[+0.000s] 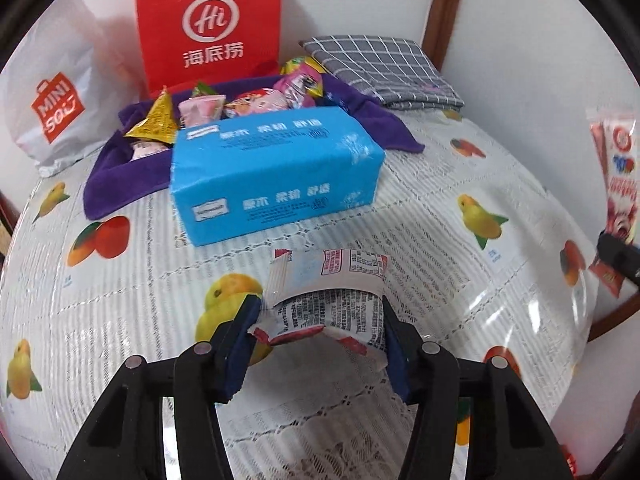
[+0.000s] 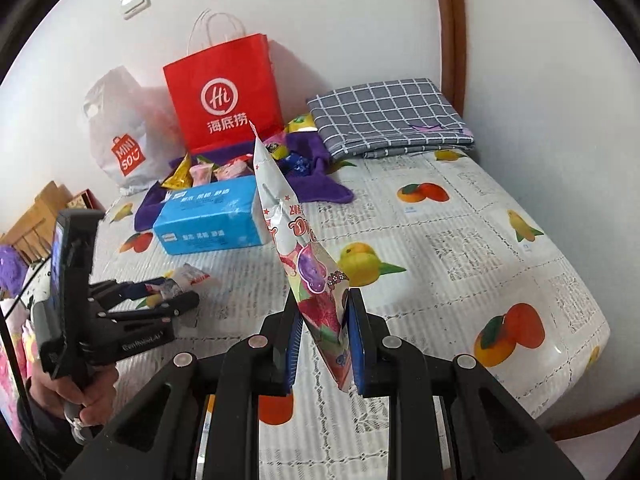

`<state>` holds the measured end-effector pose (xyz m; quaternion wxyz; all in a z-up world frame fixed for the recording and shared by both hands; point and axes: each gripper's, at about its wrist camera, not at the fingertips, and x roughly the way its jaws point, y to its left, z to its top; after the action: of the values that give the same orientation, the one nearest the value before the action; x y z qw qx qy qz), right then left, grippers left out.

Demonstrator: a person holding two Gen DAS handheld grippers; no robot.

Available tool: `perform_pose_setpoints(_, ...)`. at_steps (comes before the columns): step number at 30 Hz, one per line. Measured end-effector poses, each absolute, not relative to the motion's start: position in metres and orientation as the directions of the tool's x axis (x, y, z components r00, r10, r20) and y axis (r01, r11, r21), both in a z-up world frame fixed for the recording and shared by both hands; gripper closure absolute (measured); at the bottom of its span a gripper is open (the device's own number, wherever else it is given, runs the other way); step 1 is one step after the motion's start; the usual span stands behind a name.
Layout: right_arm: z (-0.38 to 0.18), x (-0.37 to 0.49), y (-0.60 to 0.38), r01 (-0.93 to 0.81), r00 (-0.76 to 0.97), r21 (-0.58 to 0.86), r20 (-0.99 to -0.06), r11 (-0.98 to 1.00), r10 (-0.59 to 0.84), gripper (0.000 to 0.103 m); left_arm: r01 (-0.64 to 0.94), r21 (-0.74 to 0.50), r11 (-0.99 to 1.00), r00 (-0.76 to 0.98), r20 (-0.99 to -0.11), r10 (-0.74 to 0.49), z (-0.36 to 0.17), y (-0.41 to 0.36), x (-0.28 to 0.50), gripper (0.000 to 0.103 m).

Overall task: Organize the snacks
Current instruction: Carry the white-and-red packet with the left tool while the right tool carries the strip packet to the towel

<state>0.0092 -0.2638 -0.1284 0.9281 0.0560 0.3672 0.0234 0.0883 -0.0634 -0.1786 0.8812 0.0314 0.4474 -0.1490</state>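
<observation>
Snacks crowd a purple cloth tray at the desk's far left, before a red paper bag; a blue tissue pack sits in front. Nearer, the left claw pinches a small white crinkled snack packet above the fruit-printed cover. Rightward, the right claw is clenched on a tall white-and-pink snack pouch, held upright.

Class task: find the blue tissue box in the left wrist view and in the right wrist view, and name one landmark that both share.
Left wrist view: blue tissue box, centre, upper half.
Right wrist view: left of centre, mid-height.
Shared landmark: red paper bag behind it.
</observation>
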Motion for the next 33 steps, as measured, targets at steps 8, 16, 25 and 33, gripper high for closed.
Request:
perform_pose_setpoints(8,-0.115,0.015,-0.244,-0.034,0.732,0.129,-0.672,0.991,0.112,0.082,0.285,-0.121,0.951,0.569,-0.777,-0.269,-0.154,-0.052,0.085,0.049)
perform_pose_setpoints(16,-0.101,0.024,-0.226,-0.074,0.741,0.115,-0.658,0.991,0.132,0.082,0.252,-0.149,0.956,0.599,-0.752,-0.274,-0.126,-0.033,0.087,0.049)
perform_pose_setpoints(25,-0.093,0.044,-0.215,-0.136,0.738,0.132,-0.648,0.982,0.189,0.082,0.206,-0.167,0.964,0.645,-0.718,-0.262,-0.097,-0.010,0.085,0.049)
perform_pose_setpoints(33,-0.099,0.067,-0.204,-0.169,0.711,0.140,-0.668,0.976,0.219,0.082,0.179,-0.186,0.966,0.660,-0.706,-0.258,-0.084,0.003,0.093,0.049)
